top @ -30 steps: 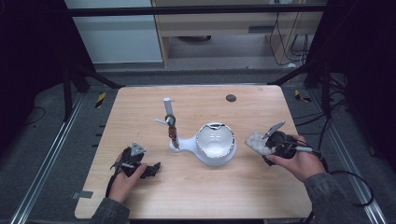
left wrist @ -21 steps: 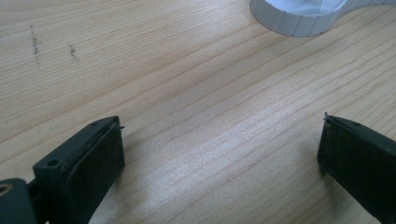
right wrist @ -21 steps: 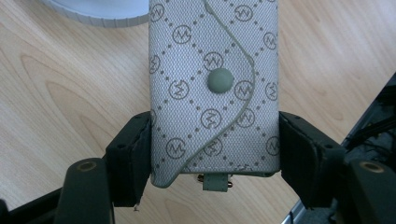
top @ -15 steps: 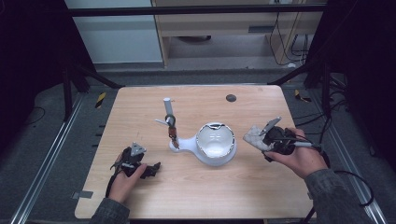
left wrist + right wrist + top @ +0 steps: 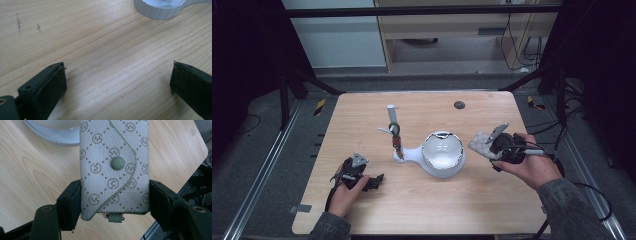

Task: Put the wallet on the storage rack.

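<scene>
- Two hand-held grippers work over a wooden table [image 5: 362,120], one at each lower side of the high view.
- At about 8 o'clock from the table's middle, the left gripper [image 5: 373,181] rests on the wood in the person's left hand [image 5: 344,192]. In the left gripper view its black jaws stand wide apart with bare wood between them, gripping nothing.
- Near the middle stands a white stand [image 5: 404,156] with a thin upright post [image 5: 393,125] at its 11 o'clock end, rising from the foot and bearing a small dark clip partway up.
- Joined to that foot at its 4 o'clock side sits a round white bowl-shaped piece [image 5: 443,154]; its ribbed rim also shows at the top of both gripper views.
- At 3 o'clock from the bowl piece, the right gripper [image 5: 484,145] is clamped on a grey patterned pouch [image 5: 113,165], held clear of the wood just beside the bowl. In the right gripper view both pads press the pouch's sides, its snap flap facing the camera.
- A small dark round spot [image 5: 459,105] lies at 12 o'clock, near the far edge.
</scene>
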`<state>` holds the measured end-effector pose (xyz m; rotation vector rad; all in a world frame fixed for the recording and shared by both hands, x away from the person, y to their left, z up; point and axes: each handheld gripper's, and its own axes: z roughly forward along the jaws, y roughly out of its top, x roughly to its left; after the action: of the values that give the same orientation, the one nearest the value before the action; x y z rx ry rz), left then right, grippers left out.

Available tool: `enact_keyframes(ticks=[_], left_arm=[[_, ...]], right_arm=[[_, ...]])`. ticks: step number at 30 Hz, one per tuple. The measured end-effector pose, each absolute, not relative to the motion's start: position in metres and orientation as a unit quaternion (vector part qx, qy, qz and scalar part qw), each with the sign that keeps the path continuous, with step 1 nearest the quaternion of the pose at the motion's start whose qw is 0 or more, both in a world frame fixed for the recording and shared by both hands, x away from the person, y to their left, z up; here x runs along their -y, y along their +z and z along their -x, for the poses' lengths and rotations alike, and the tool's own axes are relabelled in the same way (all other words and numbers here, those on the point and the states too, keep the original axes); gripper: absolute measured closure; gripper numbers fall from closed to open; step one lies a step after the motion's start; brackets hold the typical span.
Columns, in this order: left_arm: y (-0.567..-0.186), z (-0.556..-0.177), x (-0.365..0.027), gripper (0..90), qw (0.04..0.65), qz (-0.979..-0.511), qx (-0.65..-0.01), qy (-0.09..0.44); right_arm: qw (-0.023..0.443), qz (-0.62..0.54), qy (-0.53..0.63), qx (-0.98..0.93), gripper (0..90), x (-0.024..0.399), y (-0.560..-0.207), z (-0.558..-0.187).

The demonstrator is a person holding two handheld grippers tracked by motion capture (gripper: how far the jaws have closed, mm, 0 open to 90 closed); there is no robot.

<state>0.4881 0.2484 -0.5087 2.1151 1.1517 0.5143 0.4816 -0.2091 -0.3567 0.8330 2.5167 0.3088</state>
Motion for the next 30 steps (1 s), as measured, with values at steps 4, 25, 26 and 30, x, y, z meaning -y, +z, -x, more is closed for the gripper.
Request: enact_keyframes(ticks=[4,25,26,30], left_arm=[[-0.509,-0.488,-0.248,0.2,0.333,-0.810,-0.441,0.197],[-0.509,-0.488,-0.248,0.2,0.333,-0.809,-0.442,0.196],[-0.509,-0.488,-0.248,0.2,0.333,-0.810,-0.442,0.196],[-0.509,-0.488,-0.248,0.1,0.333,-0.810,-0.441,0.196]], right_arm=[[0.237,-0.297,0.112,-0.918,31.6,0.206,-0.351,-0.481],[0.249,-0.269,0.120,-0.922,31.6,0.192,-0.328,-0.474],[0.250,-0.268,0.121,-0.922,31.6,0.191,-0.328,-0.473],[0.250,-0.263,0.124,-0.924,31.6,0.187,-0.324,-0.472]])
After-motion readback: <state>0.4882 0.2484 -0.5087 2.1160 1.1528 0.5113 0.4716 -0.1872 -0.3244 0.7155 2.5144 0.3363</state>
